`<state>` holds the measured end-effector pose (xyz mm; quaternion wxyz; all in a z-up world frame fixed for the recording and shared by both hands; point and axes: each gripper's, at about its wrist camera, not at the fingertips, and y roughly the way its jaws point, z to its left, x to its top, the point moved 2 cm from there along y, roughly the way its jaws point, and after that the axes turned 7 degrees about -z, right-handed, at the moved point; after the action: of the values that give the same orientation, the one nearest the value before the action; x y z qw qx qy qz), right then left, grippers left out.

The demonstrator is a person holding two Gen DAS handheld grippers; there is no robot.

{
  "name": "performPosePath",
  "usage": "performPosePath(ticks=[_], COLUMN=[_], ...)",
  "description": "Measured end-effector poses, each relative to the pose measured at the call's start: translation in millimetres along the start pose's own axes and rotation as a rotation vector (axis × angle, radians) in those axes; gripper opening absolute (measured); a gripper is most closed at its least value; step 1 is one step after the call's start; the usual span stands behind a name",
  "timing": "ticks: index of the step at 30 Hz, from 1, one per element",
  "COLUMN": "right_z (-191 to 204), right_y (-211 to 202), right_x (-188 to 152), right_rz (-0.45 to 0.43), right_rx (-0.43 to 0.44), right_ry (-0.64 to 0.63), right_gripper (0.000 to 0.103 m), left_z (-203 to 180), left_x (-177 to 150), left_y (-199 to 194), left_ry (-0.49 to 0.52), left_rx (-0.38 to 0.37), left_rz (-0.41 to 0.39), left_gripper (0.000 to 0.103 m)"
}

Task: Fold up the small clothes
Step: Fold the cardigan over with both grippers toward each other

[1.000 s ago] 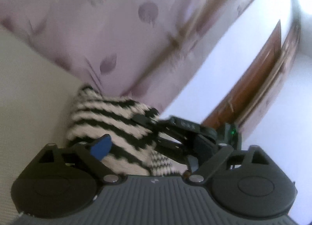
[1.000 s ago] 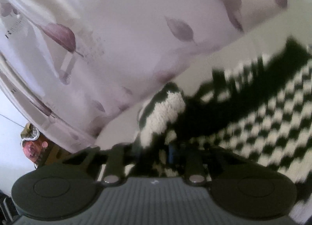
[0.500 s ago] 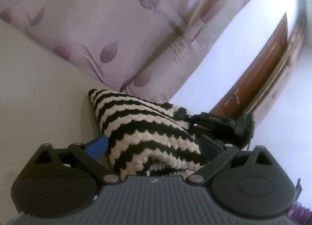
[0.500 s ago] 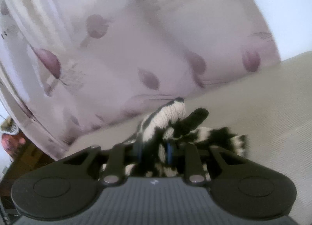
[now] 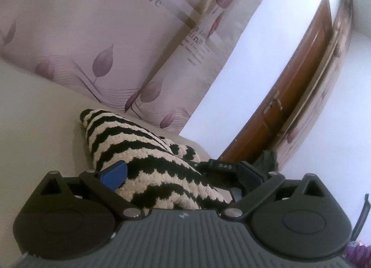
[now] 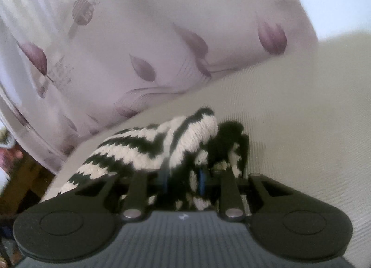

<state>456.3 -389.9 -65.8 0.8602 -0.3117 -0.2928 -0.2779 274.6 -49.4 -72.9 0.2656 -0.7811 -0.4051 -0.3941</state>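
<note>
A small black-and-cream zigzag knitted garment (image 5: 139,149) lies folded on a cream surface (image 5: 34,128). My left gripper (image 5: 174,179) is open, its blue pad (image 5: 113,171) beside the knit, with the garment lying between the wide-spread fingers. The other gripper's black body (image 5: 227,168) shows at the garment's right end. In the right wrist view my right gripper (image 6: 183,178) is shut on a bunched edge of the knitted garment (image 6: 162,142), with knit pinched between the blue pads.
A curtain with purple leaf print (image 5: 104,36) hangs behind the surface and also shows in the right wrist view (image 6: 139,47). A brown wooden door (image 5: 289,105) and white wall stand to the right. Clutter sits low at the left (image 6: 9,152).
Both grippers have come down with the garment, which now rests folded on the cream surface. The left gripper stays open around it; the right stays shut on its edge.
</note>
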Motion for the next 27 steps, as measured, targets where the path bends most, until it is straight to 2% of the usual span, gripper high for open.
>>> performPosePath(ticks=[3,5,7,11,13,15,17,19,21,23,25,26,27], right_z=[-9,-4,7,22,33,39,38,33,30,27,30,35,40], right_y=[-19,-43,-65,-83,-82,-83,-79,-75,-70,-62,-58,-58,-59], right_x=[-1,-2,-6,-23,-31,-35,-36,-40,-45,-50,-55,-56,-56], right_rz=[-0.059,-0.129,-0.141,-0.039,0.008,0.018,0.039,0.055,0.071,0.086,0.075,0.065,0.044], right_rx=[0.012,0.034,0.093,0.177,0.153,0.141,0.108,0.089,0.079,0.084,0.096,0.089,0.061], right_ry=[0.085,0.089,0.062,0.049,-0.007,-0.045,-0.035,-0.006,0.028,0.054,0.044,0.012,-0.028], right_gripper=[0.035,0.035,0.035,0.035,0.035,0.035,0.035,0.038,0.046,0.045,0.038,0.02,0.015], left_z=[-1,1,2,11,17,21,23,21,18,14,13,12,13], left_x=[-5,-9,-13,-23,-25,-27,-27,-28,-30,-31,-31,-30,-28], left_y=[5,7,10,16,16,16,18,20,21,21,18,16,14], left_ry=[0.015,0.012,0.006,-0.026,-0.055,-0.073,-0.088,-0.067,-0.036,-0.012,-0.015,-0.025,-0.041], left_rx=[-0.005,-0.012,-0.01,-0.004,-0.009,-0.005,-0.006,0.004,0.01,0.019,0.025,0.027,0.029], left_rz=[0.013,0.028,0.045,0.099,0.106,0.109,0.121,0.128,0.133,0.133,0.124,0.115,0.104], left_gripper=[0.099,0.099,0.099,0.099,0.099,0.099,0.1,0.1,0.1,0.1,0.1,0.1,0.1])
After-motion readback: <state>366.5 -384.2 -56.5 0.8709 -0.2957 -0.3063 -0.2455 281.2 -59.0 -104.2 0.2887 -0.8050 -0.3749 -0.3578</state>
